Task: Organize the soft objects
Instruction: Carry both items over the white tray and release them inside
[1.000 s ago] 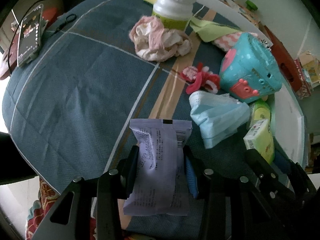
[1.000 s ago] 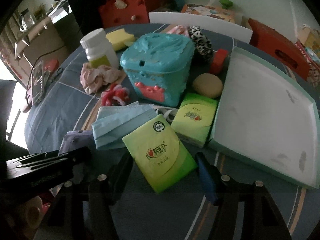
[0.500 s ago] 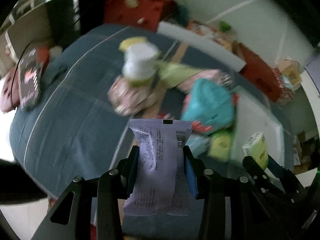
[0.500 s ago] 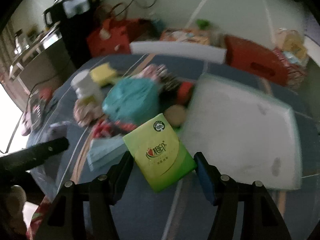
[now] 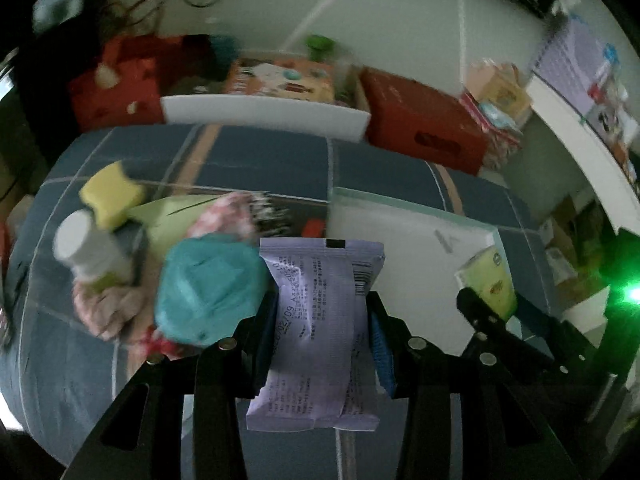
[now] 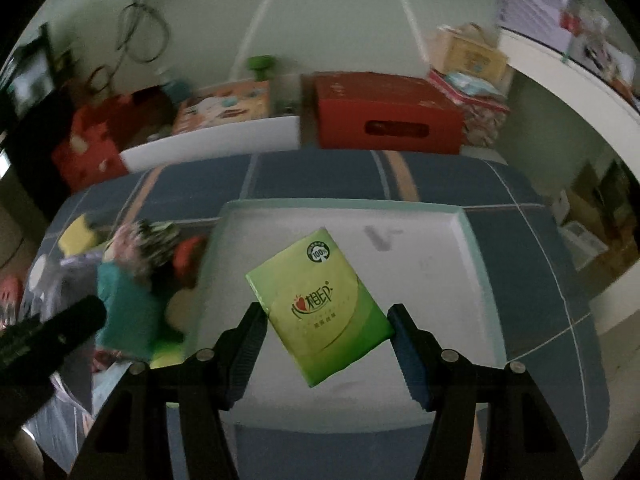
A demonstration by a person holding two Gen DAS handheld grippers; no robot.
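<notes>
While you hold both tools raised above the table (image 6: 520, 240), each one carries a soft packet. Your left gripper (image 5: 322, 336) is clamped on a pale purple packet (image 5: 316, 332), its printed back facing the camera and its long side running up between the two pads. Your right gripper (image 6: 326, 340) grasps a green tissue pack (image 6: 318, 306) by two opposite corners, so the pack sits tilted like a diamond. Below the green pack lies a large white tray (image 6: 440, 280) with a pale green rim, resting on the blue checked tablecloth. In the left view the same tray (image 5: 400, 232) sits just behind the purple packet, and the right gripper (image 5: 492, 300) with its green pack (image 5: 486, 276) shows at the right edge. To the left of the tray the cloth is crowded: a teal box (image 5: 208, 288), a white bottle (image 5: 90, 252), a yellow sponge (image 5: 110, 194) and a crumpled pink cloth (image 5: 108, 308), all blurred.
</notes>
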